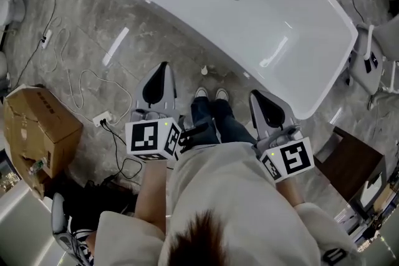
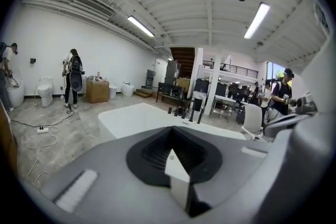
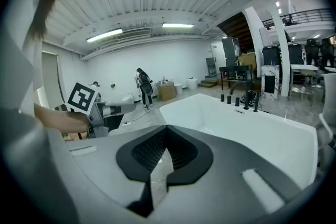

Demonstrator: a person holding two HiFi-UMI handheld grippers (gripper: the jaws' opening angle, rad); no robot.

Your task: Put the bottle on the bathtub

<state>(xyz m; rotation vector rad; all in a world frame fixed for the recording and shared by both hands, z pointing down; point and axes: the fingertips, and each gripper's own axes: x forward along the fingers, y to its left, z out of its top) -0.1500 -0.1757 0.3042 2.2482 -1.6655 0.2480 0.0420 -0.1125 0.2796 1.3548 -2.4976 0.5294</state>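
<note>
The left gripper [image 1: 161, 75] and right gripper [image 1: 260, 99] are empty, each with its fingers pressed together. A small white bottle [image 1: 204, 70], hard to make out, seems to stand upright on the grey marble floor [image 1: 124, 15]. It is just beside the white oval bathtub [image 1: 268, 15] and ahead of the person's white shoes [image 1: 212, 95]. A brown cardboard box [image 1: 40, 124] and a loose white cable [image 1: 72, 81] lie well to the left.

The grey marbled floor [image 1: 87, 15] carries a white bathtub [image 1: 249, 28], a cardboard box [image 1: 37, 128] and loose white cables [image 1: 70, 93].
</note>
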